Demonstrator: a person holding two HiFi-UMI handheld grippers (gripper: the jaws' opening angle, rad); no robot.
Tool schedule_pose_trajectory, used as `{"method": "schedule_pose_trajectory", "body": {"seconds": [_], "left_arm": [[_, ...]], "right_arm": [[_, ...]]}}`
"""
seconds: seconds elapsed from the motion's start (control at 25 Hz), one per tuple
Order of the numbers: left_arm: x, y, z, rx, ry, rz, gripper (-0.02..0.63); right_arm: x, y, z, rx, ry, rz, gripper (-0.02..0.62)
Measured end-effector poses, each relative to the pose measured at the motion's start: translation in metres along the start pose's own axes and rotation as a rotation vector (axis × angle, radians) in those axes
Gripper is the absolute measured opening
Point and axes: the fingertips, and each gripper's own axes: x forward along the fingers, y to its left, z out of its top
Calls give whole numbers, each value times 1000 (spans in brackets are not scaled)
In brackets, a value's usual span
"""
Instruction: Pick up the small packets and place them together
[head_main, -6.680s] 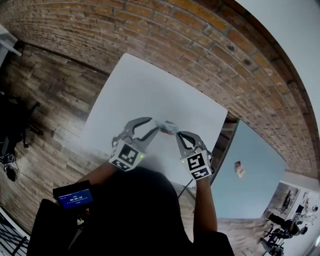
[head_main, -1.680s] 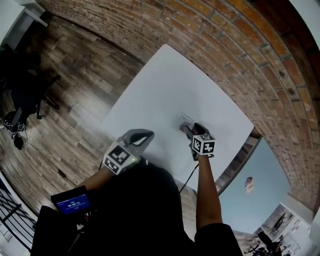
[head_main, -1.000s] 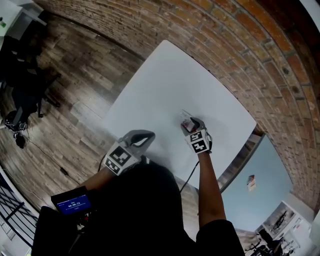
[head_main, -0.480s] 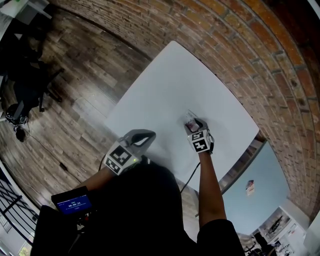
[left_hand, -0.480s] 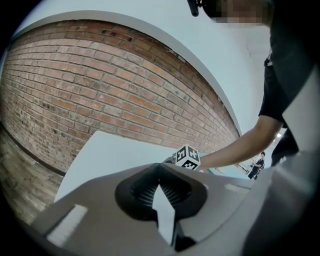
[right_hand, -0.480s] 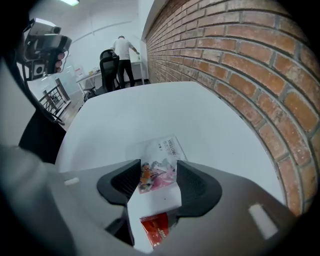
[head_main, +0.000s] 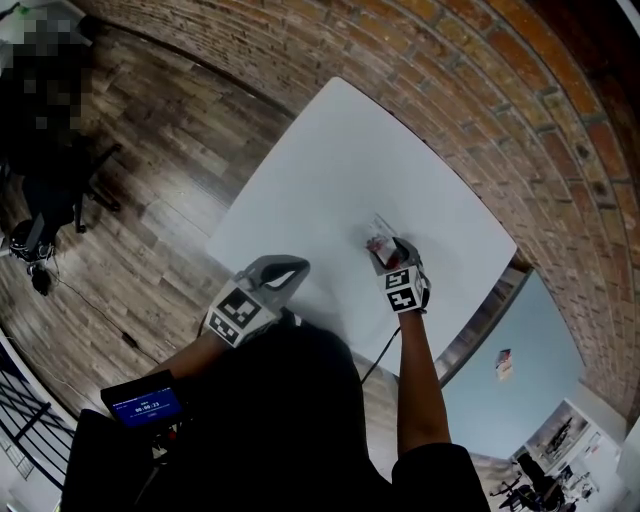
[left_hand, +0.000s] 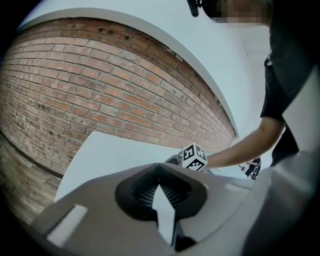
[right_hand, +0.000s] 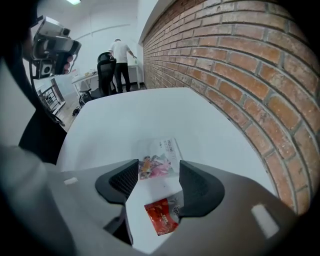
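The white desk (head_main: 320, 170) shows as a tilted square. Its upper-right edge runs close along the brick wall (head_main: 450, 90), and its left edges give onto the plank floor (head_main: 150, 170). Most of the top is bare, with a broad open stretch from the centre of the frame up to the far corner.

Both packets lie right of centre on the desk, nearer the lower-right edge than the wall. The clear packet (right_hand: 159, 160), with pink and orange contents, lies farther out. The red packet (right_hand: 161, 216) lies just beside it on the near side, with a strip of white between them.

The right claw (right_hand: 157, 177) points steeply down over them with its jaws wide. They have just been opening, and the pads press on nothing. The red packet sits between the jaws, close to the one at the right of the frame, and the clear packet lies at the tips.

The left claw (left_hand: 160, 192) is closed tight on nothing, over the desk's lower-left edge and well apart from the packets.

In the earliest frame the two claws met over a pale packet near the lower edge, the left one spread wide. Since then the left has closed and drawn apart, while the right has stood at the packets for the last two seconds.
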Motion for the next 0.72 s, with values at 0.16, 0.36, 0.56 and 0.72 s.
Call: {"method": "schedule_pose_trajectory", "body": {"seconds": [0.16, 0.36, 0.56, 0.72], "left_arm": [[1, -5, -5, 7, 18, -16, 2], [0, -10, -9, 9, 24, -25, 2], [2, -9, -6, 11, 15, -16, 2], [5, -8, -4, 2, 8, -3, 2]], "right_arm": [[9, 3, -1, 5, 15, 18, 259], [23, 8, 2, -127, 87, 49, 259], [23, 9, -5, -229, 122, 79, 259], [22, 7, -6, -217, 114, 87, 259]]}}
